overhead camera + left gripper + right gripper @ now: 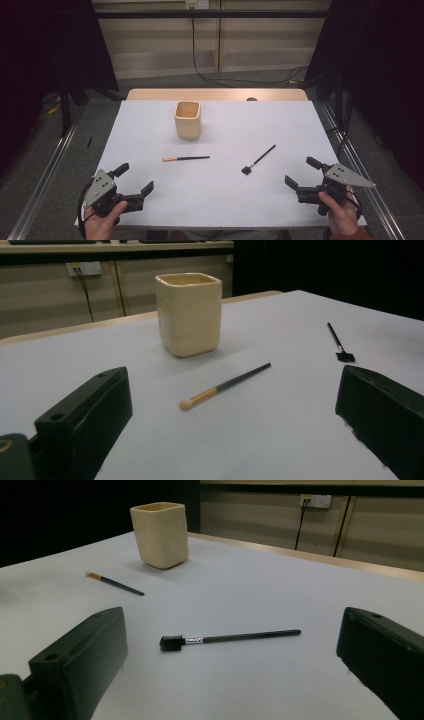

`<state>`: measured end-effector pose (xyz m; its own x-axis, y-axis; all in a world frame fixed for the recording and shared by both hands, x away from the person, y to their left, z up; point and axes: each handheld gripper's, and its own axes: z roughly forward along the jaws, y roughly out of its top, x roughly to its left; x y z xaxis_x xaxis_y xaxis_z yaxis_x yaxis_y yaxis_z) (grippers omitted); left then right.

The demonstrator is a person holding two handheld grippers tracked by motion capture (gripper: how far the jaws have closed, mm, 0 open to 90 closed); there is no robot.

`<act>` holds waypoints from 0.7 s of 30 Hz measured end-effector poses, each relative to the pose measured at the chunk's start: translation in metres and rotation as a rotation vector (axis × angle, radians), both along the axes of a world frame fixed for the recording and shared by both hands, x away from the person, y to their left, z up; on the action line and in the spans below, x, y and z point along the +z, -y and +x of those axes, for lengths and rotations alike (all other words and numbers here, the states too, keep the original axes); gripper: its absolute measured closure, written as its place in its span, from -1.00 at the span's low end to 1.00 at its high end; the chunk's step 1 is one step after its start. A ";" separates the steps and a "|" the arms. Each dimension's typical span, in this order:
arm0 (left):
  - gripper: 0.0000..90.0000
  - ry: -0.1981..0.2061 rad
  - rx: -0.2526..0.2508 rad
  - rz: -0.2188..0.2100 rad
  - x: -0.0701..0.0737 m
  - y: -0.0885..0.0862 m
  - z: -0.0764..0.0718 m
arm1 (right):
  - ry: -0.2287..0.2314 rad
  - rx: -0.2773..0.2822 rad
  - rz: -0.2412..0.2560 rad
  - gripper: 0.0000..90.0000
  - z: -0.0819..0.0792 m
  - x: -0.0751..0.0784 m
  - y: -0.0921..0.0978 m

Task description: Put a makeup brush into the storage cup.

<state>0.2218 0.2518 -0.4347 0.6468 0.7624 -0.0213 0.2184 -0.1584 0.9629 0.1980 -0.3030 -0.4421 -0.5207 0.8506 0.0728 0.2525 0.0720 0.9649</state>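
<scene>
While both grippers waited at the near edge of the table (150, 115), nothing of the work had been done. The left gripper (134, 181) had its jaws spread wide and held nothing; so did the right gripper (303, 172). Each sat low over the white surface, well short of anything to grasp.

Ahead of the left gripper lay the tan brush (225, 386), flat on the table, its pale tip toward the gripper's left and its dark handle running away to the right. Beyond it stood the cup (189, 313), upright and seemingly empty, apart from the brush. Ahead of the right gripper lay the black brush (230, 639), also flat, its bristled head toward that gripper's left jaw; the cup (160, 534) stood farther off, ahead and to its left, with the tan brush (114, 583) between.

Judging from how things lay, the job was likely to put both brushes in the cup, and all of it remained: each gripper had to reach forward, close on its brush, lift it, carry it to the cup and drop it in.
</scene>
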 end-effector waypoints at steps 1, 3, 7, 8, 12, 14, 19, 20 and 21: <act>-0.96 -0.001 0.002 0.003 0.000 0.001 0.000 | -0.005 0.003 0.020 -1.00 0.001 -0.001 0.001; -0.97 -0.003 0.004 0.004 0.000 0.001 0.000 | 0.000 -0.003 0.009 -1.00 0.002 -0.001 0.001; -0.96 -0.005 0.009 -0.002 0.000 0.000 0.000 | -0.004 0.005 0.015 -1.00 0.002 -0.001 0.001; -0.96 -0.005 0.009 -0.002 0.000 0.000 0.000 | -0.003 0.008 0.020 -1.00 0.002 -0.001 0.001; -0.94 -0.013 0.003 0.006 0.001 0.000 -0.001 | -0.016 0.019 0.034 -1.00 0.000 -0.002 0.001; -0.94 -0.009 0.001 0.005 0.002 0.000 -0.002 | -0.006 0.019 0.028 -1.00 -0.001 -0.001 0.002; -0.95 -0.018 0.003 -0.013 0.003 0.000 -0.001 | -0.004 0.023 0.025 -1.00 -0.003 0.000 0.001; -0.95 -0.018 -0.003 -0.013 0.003 0.001 -0.001 | -0.004 0.023 0.025 -1.00 -0.003 0.000 0.001; -0.95 -0.013 -0.004 -0.011 0.004 0.001 -0.001 | -0.001 0.023 0.018 -1.00 -0.004 0.000 0.000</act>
<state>0.2208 0.2507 -0.4305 0.6494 0.7594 -0.0386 0.2307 -0.1485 0.9616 0.1943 -0.3027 -0.4418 -0.5397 0.8372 0.0884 0.2518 0.0603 0.9659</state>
